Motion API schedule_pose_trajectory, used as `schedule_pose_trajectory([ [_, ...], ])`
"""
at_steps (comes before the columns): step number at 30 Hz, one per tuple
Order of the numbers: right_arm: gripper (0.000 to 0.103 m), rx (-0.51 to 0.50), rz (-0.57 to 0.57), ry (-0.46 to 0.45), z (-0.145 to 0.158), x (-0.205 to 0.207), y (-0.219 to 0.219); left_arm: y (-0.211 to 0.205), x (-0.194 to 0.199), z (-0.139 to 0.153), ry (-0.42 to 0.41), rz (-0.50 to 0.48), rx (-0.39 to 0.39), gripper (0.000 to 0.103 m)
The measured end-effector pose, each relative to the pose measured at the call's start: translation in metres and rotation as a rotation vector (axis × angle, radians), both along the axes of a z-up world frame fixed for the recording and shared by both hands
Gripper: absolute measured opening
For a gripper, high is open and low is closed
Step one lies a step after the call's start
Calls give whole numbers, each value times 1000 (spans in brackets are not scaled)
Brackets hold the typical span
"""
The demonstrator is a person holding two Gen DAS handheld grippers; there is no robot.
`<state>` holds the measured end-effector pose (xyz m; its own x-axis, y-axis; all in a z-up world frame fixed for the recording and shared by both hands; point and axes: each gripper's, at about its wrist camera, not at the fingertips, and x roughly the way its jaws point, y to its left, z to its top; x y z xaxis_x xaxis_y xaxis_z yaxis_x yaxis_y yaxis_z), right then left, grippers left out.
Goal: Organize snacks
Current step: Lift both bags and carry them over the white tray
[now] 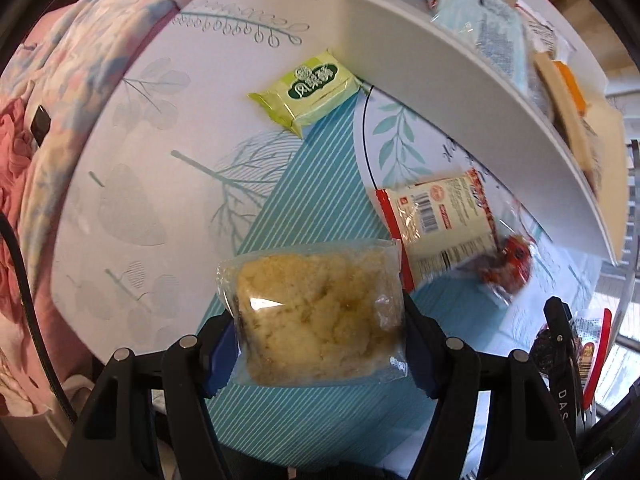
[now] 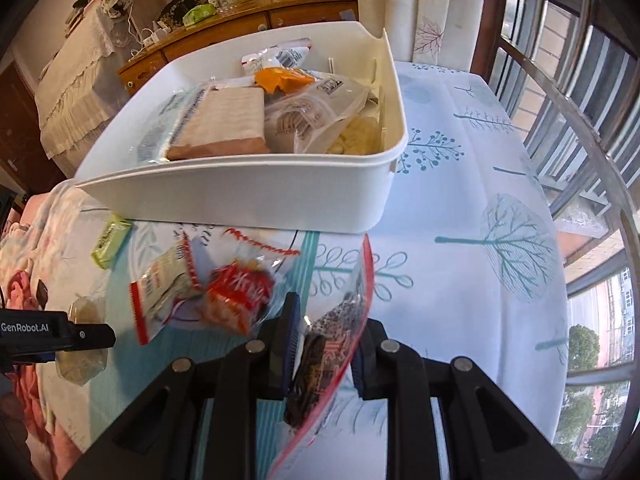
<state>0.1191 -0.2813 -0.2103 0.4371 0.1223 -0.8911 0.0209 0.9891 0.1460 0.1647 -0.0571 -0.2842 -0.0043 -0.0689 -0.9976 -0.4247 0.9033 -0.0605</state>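
Crumbly yellow cake packet (image 1: 320, 316), clear-wrapped, between left fingers (image 1: 218, 354).

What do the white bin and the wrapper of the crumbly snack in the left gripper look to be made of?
White bin: likely moulded plastic, smooth and matte, with thin, evenly curved walls. Crumbly snack wrapper: clear glossy plastic film, with glare spots and the contents showing through.

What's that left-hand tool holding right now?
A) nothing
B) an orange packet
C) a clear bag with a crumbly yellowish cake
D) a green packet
C: in the left wrist view the left gripper has its fingers pressed on both sides of the clear bag of crumbly cake; the green packet lies on the tablecloth.
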Motion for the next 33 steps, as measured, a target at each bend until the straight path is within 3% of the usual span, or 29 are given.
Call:
schedule_pose_trajectory([
  [6, 22, 22, 21, 6, 23, -15, 8, -8, 8, 43, -39, -48, -1, 69],
  [14, 22, 53, 33, -17, 62, -24, 15, 12, 22, 99, -82, -146, -10, 69],
  [25, 22, 39, 35, -168, 137, 2, 17, -2, 70, 181, -215, -296, -18, 69],
  [33, 22, 37, 0, -263, 162, 38, 10, -10, 116, 209, -313, -329, -40, 69],
])
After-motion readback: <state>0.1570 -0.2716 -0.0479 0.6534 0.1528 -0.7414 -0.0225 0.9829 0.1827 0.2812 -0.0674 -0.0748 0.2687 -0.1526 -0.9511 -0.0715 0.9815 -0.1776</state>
